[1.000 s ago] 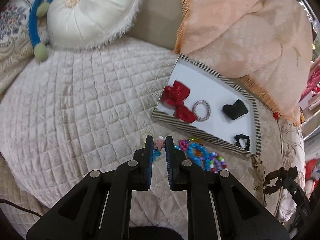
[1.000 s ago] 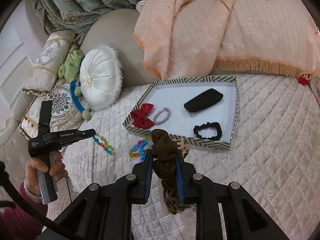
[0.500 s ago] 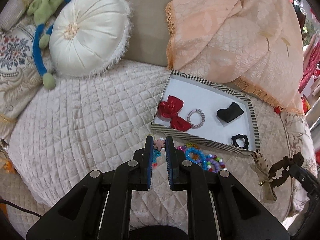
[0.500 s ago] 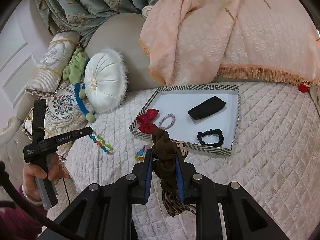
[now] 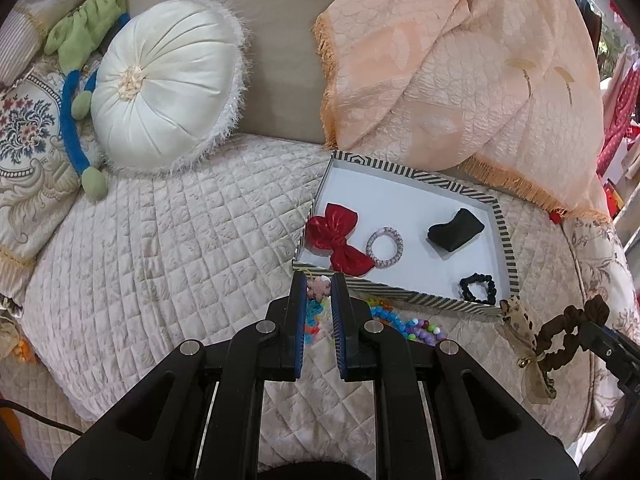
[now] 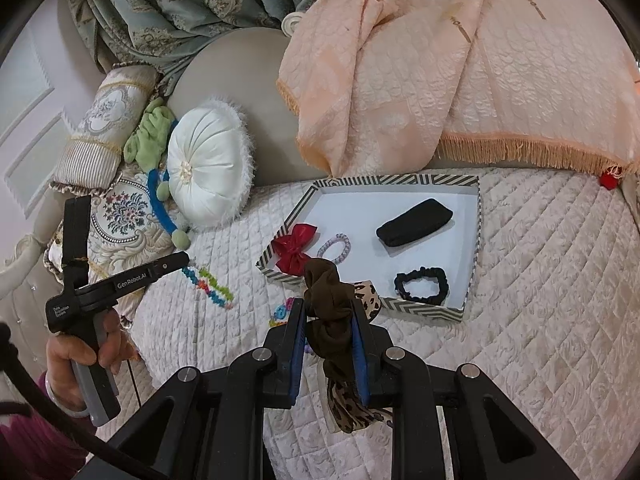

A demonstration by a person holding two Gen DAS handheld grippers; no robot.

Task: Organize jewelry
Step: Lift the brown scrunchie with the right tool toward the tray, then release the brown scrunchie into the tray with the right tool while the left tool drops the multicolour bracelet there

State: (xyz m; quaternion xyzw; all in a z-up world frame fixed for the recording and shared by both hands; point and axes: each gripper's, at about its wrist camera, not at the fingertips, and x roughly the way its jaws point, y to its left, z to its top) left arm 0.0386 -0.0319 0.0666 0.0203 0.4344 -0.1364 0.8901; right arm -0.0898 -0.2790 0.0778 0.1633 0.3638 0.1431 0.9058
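Quilted cream bedding (image 5: 168, 240) spreads under both of my claws, with a round white cushion (image 5: 168, 84) and a peach fringed throw (image 5: 460, 80) propped against the headboard behind.

On the quilt sits a striped-rim tray (image 5: 506, 240). Inside it lie a red bow (image 5: 340, 236), a pale beaded ring (image 5: 385, 242) just beside the bow, a black pouch (image 5: 456, 229) farther along, and a black scrunchie (image 5: 478, 288) in the near corner.

My left claw (image 5: 319, 292) is clenched on a beaded bracelet (image 6: 208, 284): a pink flower charm peeks out between the fingertips, and in the right wrist view the coloured strand dangles from the tip above the quilt. A hand (image 6: 80, 350) grips that claw's handle.

My right claw (image 6: 328, 316) is clamped on a brown scrunchie (image 6: 326, 292) with a leopard-print ribbon trailing below the fingers. It hangs just short of the tray's near rim.

More bright beads (image 5: 404, 322) lie loose on the quilt beside the tray's near edge; whether they are one strand or several I cannot quite make out, since my left fingers cover part of them.
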